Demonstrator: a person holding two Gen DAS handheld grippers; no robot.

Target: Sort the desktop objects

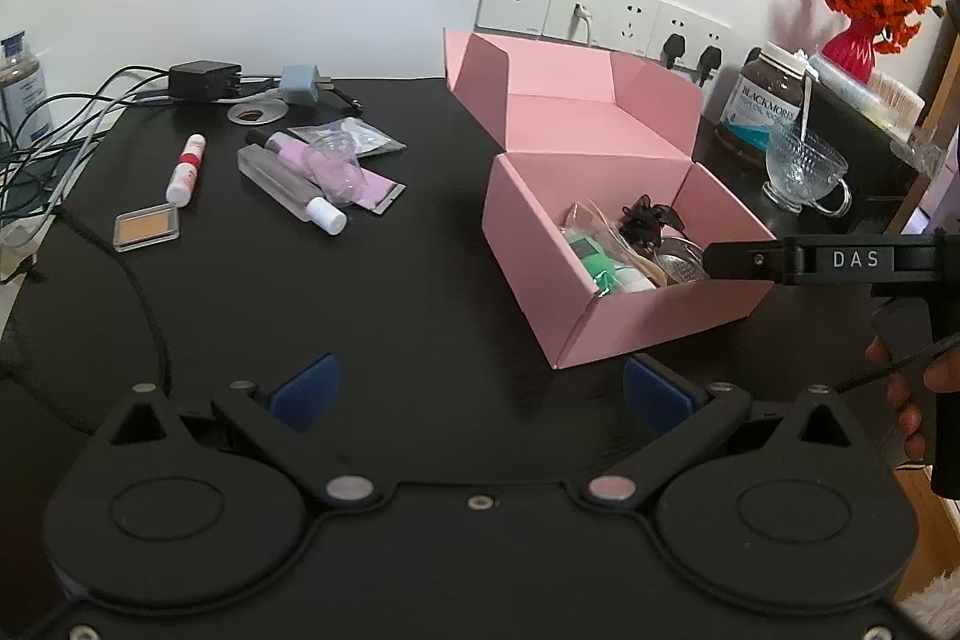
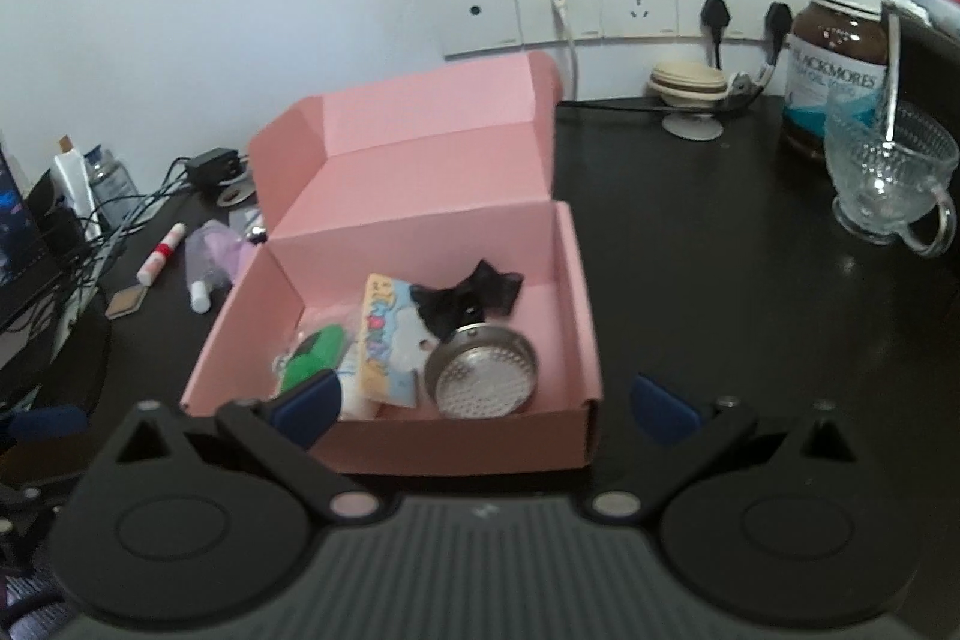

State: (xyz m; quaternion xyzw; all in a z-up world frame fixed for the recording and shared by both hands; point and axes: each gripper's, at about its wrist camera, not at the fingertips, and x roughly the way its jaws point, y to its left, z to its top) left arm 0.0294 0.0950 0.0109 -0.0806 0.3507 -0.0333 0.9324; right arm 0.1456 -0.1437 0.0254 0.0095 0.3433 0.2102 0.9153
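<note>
Both tools hang released and empty: the left gripper point(image 1: 480, 388) over bare table point(image 1: 420, 280), the right gripper point(image 2: 480, 403) at the near wall of the pink box point(image 2: 420, 436). Left of the box wait the unsorted pieces: a clear bottle point(image 1: 294, 190), likely light, stiff and slippery, best pinched across its middle; a white-and-red tube point(image 1: 186, 169); a flat compact point(image 1: 147, 223), hard to lift off the surface. A crinkly clear packet point(image 1: 336, 163) overlaps the bottle, and cables point(image 1: 78, 124) lie beyond.
</note>
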